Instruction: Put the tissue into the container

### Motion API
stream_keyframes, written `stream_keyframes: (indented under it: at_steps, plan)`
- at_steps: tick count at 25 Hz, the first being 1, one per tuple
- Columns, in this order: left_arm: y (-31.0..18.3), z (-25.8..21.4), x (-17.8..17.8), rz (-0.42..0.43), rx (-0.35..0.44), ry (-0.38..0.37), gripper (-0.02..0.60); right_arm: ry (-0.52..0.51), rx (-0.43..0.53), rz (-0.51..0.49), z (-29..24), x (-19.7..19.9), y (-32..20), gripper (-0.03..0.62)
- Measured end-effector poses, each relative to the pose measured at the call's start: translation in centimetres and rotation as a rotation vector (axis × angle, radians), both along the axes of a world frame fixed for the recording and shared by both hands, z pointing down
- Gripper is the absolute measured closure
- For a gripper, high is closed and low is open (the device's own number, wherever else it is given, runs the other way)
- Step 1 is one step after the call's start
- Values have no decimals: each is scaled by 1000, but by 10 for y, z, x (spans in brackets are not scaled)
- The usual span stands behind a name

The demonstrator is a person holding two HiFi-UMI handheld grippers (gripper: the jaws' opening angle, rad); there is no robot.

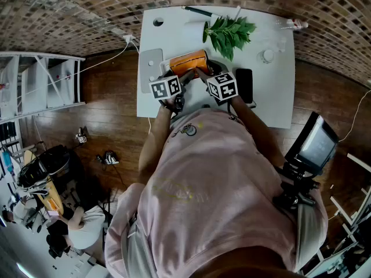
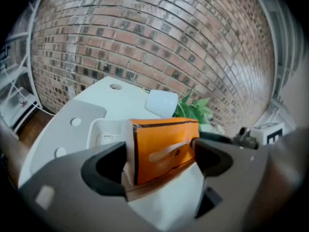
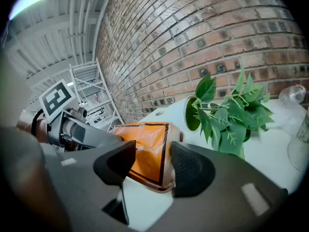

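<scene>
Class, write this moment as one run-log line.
left gripper: grips tissue pack | right gripper: grips same pack | container: by pack

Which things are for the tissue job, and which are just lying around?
For the job: orange plastic tissue pack, white plastic container, left gripper and right gripper, both gripping the pack.
Just lying about: green leafy plant in a white pot, flat black device, clear plastic bottle, thin black pen.

The orange tissue pack point(image 2: 164, 149) hides most of the container point(image 2: 104, 129).
</scene>
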State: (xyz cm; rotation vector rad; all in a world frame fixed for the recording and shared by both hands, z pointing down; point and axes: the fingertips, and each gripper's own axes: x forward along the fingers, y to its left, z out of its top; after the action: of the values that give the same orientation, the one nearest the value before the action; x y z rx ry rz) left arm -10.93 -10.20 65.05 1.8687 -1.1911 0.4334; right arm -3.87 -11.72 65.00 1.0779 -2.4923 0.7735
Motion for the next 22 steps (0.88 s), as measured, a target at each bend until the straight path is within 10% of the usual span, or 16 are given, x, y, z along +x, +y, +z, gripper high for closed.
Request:
stream_keyframes:
  at_steps: [11, 22]
  plan:
    - [-5, -39, -4, 34, 94, 176, 110, -50, -39, -80, -21, -6, 2, 329]
    - [-22, -190, -16, 22, 456, 198, 149, -219, 322, -144, -199, -7, -22, 329]
